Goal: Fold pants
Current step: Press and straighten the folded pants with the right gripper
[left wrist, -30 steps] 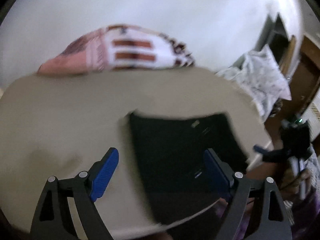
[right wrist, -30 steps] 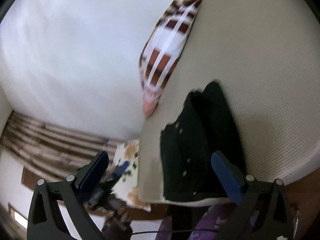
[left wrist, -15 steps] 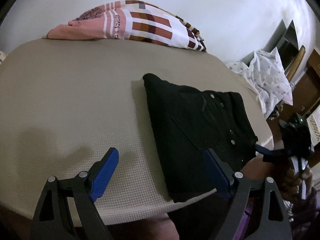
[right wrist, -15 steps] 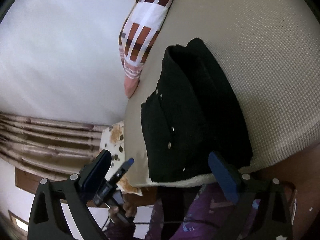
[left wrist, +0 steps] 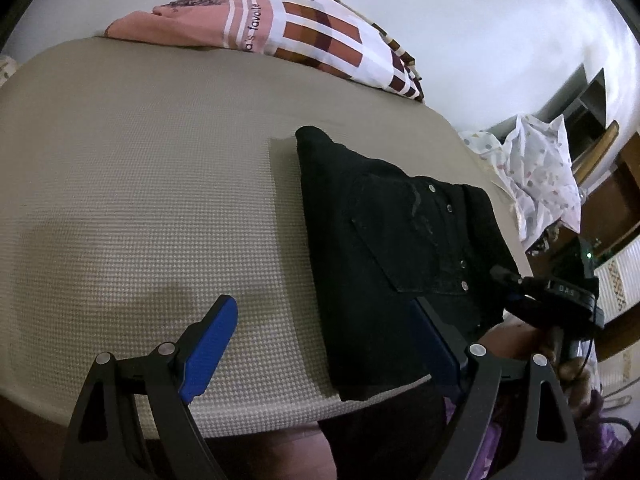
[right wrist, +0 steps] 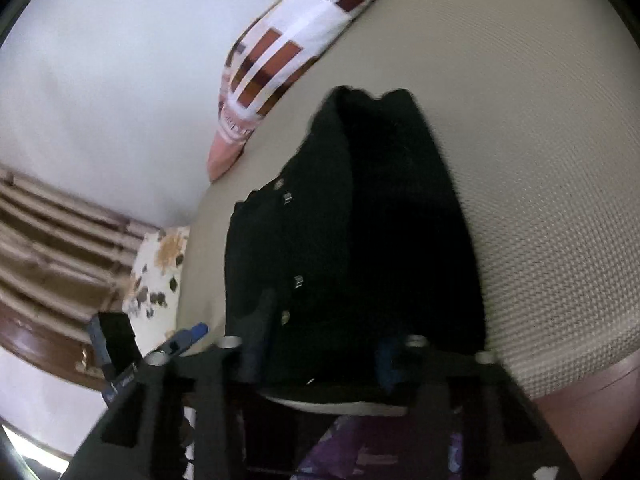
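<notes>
Both grippers sit at the frame bottoms: left gripper (left wrist: 320,350) spread wide, holding nothing; right gripper (right wrist: 320,356) blurred, fingers narrowed over the pants' (left wrist: 392,256) near edge, grip unclear. Folded black pants lie center-right on the beige mattress (left wrist: 160,184), patterned pillow (left wrist: 288,28) at upper center.

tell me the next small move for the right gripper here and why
Probably close the right gripper on the near edge of the folded black pants. Its jaws straddle that edge at the front of the beige textured mattress but look not yet clamped, though the view is blurred. The left gripper hangs open, holding nothing.
</notes>
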Tool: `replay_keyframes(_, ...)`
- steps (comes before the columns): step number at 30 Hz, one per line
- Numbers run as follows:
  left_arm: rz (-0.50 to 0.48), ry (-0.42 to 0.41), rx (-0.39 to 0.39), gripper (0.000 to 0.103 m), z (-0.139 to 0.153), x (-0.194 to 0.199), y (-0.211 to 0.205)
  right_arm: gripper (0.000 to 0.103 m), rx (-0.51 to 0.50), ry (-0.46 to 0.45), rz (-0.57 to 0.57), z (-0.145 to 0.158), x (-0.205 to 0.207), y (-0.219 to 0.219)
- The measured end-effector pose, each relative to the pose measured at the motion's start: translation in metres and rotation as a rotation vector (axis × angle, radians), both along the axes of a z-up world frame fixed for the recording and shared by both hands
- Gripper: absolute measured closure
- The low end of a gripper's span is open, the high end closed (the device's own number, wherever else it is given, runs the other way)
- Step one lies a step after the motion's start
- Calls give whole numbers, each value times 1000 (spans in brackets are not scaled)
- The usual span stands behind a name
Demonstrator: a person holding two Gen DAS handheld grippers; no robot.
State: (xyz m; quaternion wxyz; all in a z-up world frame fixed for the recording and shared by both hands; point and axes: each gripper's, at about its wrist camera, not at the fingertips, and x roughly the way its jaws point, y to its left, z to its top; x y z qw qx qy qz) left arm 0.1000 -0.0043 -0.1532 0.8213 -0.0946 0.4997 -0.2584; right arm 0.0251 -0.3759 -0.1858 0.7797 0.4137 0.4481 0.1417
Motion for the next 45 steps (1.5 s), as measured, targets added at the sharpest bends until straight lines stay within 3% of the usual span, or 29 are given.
replay_keyframes(5, 14, 15, -9, 16, 1, 1, 3, 89, 156, -47, -55, 8, -13, -14)
replay_keyframes(10, 19, 22, -38, 16, 2, 0, 2, 89, 196, -95, -53, 30, -33, -20)
replay_keyframes(13, 6, 30, -15, 16, -4, 0, -4, 90, 194, -33, -68, 8, -41, -27)
replay_keyframes(16, -7, 56, -16, 16, -10, 0, -10, 91, 270, 65, -103, -28, -44, -29)
replay_keyframes(24, -80, 3, -10, 16, -12, 7, -50, 91, 361, 78, -107, -41, -46, -34)
replay_keyframes(30, -164, -30, 63, 16, -23, 1, -80, 81, 388, 58, -98, -30, -45, -46)
replay_keyframes(33, -168, -22, 59, 16, -26, 1, -81, 67, 314, 4, -128, -11, -50, -68)
replay_keyframes(37, -161, 1, 52, 16, -31, 1, -79, 53, 325, -34, -125, -1, -49, -90)
replay_keyframes(45, -157, 14, 81, 16, -33, -3, -80, 44, 317, 2, -13, -16, -24, -70)
